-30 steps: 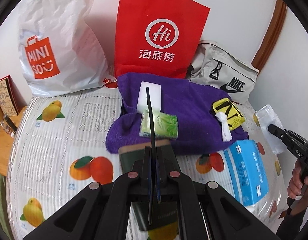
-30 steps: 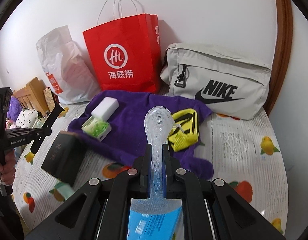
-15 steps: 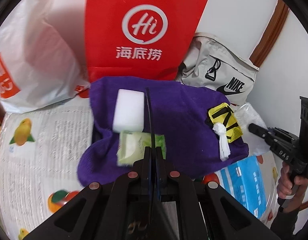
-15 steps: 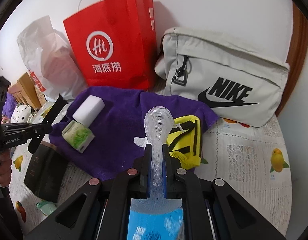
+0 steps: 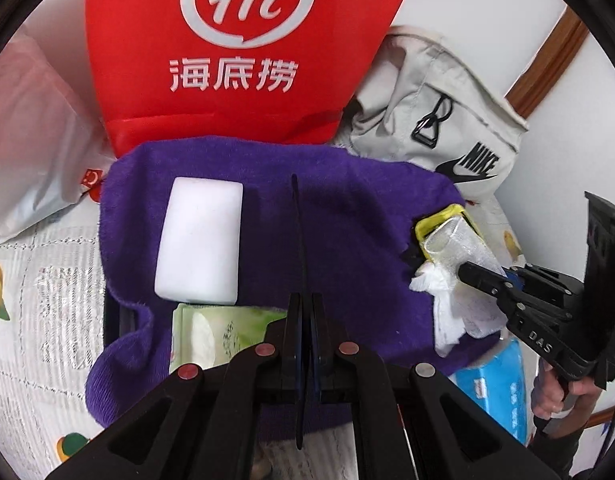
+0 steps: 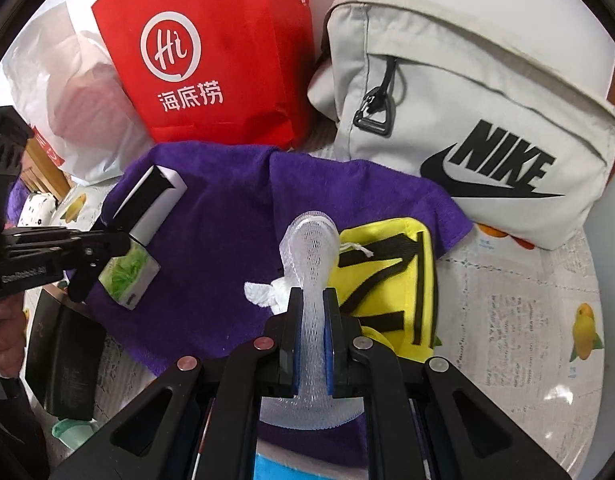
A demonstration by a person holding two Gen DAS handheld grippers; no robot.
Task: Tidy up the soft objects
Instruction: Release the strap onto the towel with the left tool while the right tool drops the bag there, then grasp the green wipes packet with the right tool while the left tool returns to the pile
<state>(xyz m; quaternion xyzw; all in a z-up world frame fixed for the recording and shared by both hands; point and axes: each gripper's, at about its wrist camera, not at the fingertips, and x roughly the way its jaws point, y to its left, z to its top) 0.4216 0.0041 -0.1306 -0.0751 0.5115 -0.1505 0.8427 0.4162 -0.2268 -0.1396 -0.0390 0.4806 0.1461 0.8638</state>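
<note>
A purple towel [image 5: 347, 240] lies spread in front of the bags. On it rest a white sponge block [image 5: 199, 240], a green tissue pack [image 5: 215, 332] and a yellow pouch with black straps [image 6: 391, 276]. My left gripper [image 5: 305, 300] is shut on a thin black flat packet [image 5: 297, 232], seen edge-on over the towel's middle; in the right wrist view it hangs below the gripper [image 6: 67, 352]. My right gripper [image 6: 312, 294] is shut on a white foam net sleeve [image 6: 311, 248], just above the yellow pouch's left side and a knotted white cloth [image 6: 267, 292].
A red paper bag [image 5: 235, 60], a white plastic bag [image 6: 79, 120] and a grey Nike bag [image 6: 487, 120] stand against the wall behind the towel. A blue tissue pack [image 5: 495, 388] lies near the towel's right corner. The fruit-print tablecloth [image 6: 527, 320] shows to the right.
Both grippers have moved forward and down over the purple towel, so everything on it looks larger. Each keeps its hold: the left on the black packet, the right on the net sleeve.
</note>
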